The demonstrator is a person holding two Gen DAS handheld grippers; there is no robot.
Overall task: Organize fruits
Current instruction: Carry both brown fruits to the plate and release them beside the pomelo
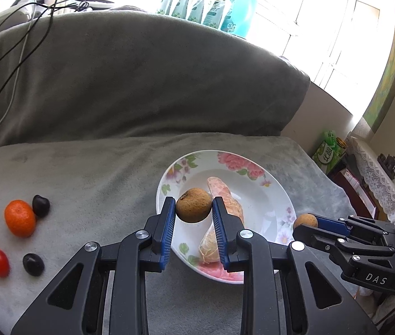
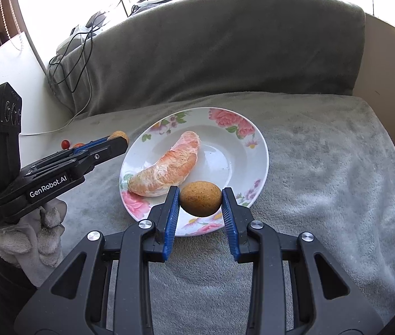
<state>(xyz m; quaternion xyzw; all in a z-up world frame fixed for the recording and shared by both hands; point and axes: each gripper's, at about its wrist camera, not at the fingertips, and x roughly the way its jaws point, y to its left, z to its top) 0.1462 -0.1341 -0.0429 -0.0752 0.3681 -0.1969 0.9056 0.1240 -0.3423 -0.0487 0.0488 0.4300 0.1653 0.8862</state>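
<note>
Two brown longans (image 1: 193,205) (image 2: 200,198) (held aloft) above wrapped pomelo wedge (image 2: 166,164) on floral plate (image 2: 242,128).

We note strong daylight from the blown-out white window (image 1: 309,14) behind, glare washing the top, soft shadows on the grey plush blanket (image 2: 323,195), fisheye bending, dark vignetted corners, sharp focus.
</note>
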